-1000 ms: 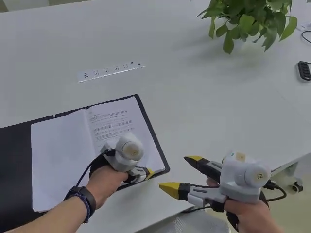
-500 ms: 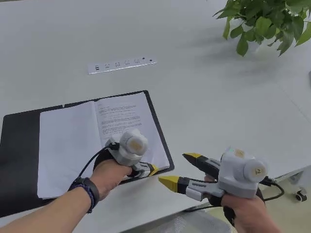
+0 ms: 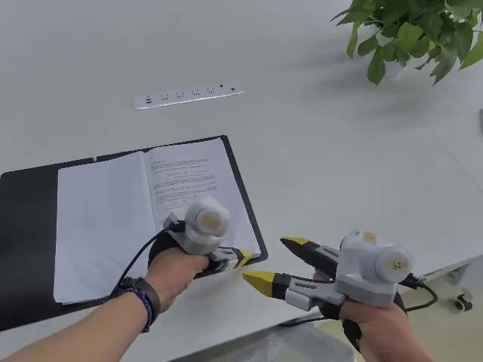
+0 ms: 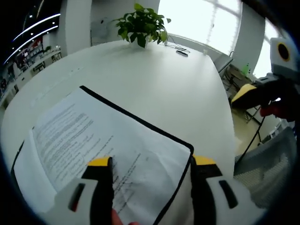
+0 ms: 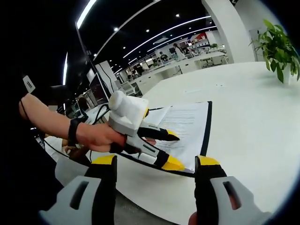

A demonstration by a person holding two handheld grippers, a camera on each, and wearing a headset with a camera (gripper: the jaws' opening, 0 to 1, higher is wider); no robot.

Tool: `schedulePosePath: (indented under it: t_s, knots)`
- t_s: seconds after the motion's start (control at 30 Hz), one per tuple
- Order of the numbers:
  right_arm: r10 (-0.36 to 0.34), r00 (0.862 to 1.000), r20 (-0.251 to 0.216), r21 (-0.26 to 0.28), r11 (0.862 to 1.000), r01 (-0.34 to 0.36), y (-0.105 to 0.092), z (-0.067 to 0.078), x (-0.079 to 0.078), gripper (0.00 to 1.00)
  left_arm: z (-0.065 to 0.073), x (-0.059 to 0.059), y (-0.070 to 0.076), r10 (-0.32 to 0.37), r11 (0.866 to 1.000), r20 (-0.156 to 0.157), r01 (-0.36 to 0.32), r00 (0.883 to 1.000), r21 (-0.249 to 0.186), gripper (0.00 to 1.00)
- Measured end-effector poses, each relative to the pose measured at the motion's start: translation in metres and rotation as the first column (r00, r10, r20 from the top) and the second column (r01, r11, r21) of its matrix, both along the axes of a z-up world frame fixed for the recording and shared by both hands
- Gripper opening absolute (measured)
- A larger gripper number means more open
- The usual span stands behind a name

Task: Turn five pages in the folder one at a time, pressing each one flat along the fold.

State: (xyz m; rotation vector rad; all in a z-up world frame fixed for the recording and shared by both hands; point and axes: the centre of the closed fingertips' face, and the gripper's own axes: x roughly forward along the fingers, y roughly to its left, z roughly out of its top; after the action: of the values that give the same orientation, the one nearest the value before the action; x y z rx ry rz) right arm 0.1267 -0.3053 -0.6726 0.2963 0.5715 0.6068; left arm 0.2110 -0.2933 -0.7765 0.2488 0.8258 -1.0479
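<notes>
A black folder (image 3: pixel 30 219) lies open at the near left of a white tabletop (image 3: pixel 339 151); a blank white sheet (image 3: pixel 102 219) forms its left side and a page of printed text (image 3: pixel 189 185) its right; the left gripper (image 4: pixel 152 161), released, straddles the folder's near right corner, one yellow-tipped jaw over the printed page, the other past the black edge; the right gripper (image 3: pixel 278 261), jaws also apart and holding nothing, hovers just right of that corner; a white inset power strip (image 3: pixel 189 96) sits beyond the folder; a green leafy potted plant (image 3: pixel 415 30) stands far right.
</notes>
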Motion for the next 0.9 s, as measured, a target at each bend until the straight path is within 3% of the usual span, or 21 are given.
schedulePosePath:
  t_s: [0.07,0.1,0.13,0.17,0.27,0.33,0.53,0.67,0.9]
  knots:
    - [-0.004,1.0,-0.003,0.005,1.0,0.004,-0.001,-0.001,0.001,0.66,-0.002,0.004,0.003,-0.005,1.0,0.033,0.004,0.999,0.028,0.61]
    - [-0.005,1.0,-0.004,0.008,1.0,0.005,-0.001,-0.001,0.001,0.66,-0.005,0.01,0.008,-0.012,0.998,0.085,0.006,0.996,0.07,0.56]
    - [-0.004,1.0,-0.004,0.009,1.0,0.004,-0.001,-0.002,0.002,0.66,-0.007,0.011,0.009,-0.019,0.996,0.107,0.01,0.994,0.087,0.52]
    - [-0.003,1.0,-0.005,0.011,1.0,0.003,0.0,-0.002,0.002,0.66,-0.006,0.007,0.005,-0.012,0.998,0.085,0.006,0.996,0.067,0.51]
    - [0.003,1.0,-0.007,0.014,1.0,-0.003,0.001,-0.004,0.005,0.66,-0.008,0.006,0.005,-0.035,0.995,0.133,0.023,0.99,0.094,0.52]
    - [0.011,1.0,-0.009,0.016,1.0,-0.01,0.002,-0.004,0.008,0.65,-0.008,0.005,0.004,-0.019,0.997,0.116,0.011,0.993,0.074,0.53]
    - [0.036,0.999,-0.017,0.02,0.999,-0.035,0.005,-0.01,0.021,0.63,-0.009,0.005,0.005,-0.046,0.996,0.143,0.034,0.989,0.083,0.54]
    - [0.035,0.999,-0.02,0.049,0.998,-0.034,0.005,-0.011,0.035,0.62,-0.008,0.006,0.006,-0.041,0.997,0.149,0.03,0.988,0.075,0.54]
    - [0.052,0.998,-0.039,0.057,0.997,-0.049,0.004,-0.024,0.061,0.59,-0.007,0.011,0.008,-0.017,0.998,0.153,0.008,0.988,0.06,0.47]
